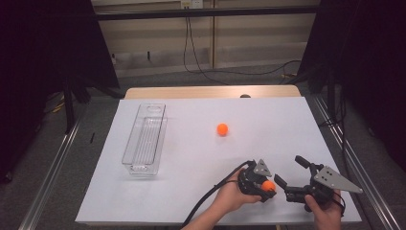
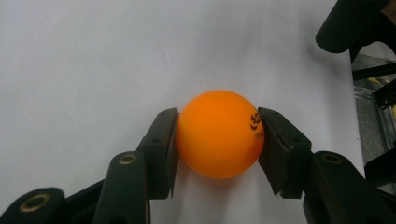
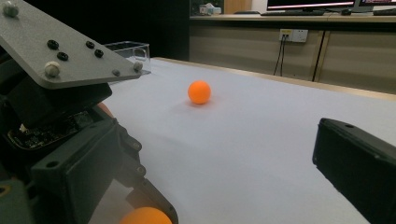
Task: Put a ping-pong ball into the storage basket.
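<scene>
In the high view, the left gripper [image 1: 268,190] is holding an orange ball [image 1: 268,185] near the bottom of the frame, a little right of the middle, low over the white table [image 1: 191,182]. The right gripper [image 1: 289,172] is sitting just beside it, lower right, and its jaws are standing wide with nothing between them. A 2nd ball [image 1: 222,129] is lying in the middle of the frame, and a clear bin [image 1: 143,139] is standing at the left.

In the left gripper view, the 2 pads [image 2: 161,149] are pressing on the ball [image 2: 219,134] at its widest line, in the middle of the frame.

In the right gripper view, the 2nd ball [image 3: 199,92] is resting at upper middle, and the bin [image 3: 128,49] is at upper left.

The ball seems very light, hard, smooth and hollow, so it is probably slipping easily. Holding it across the middle with gentle force looks best.
</scene>
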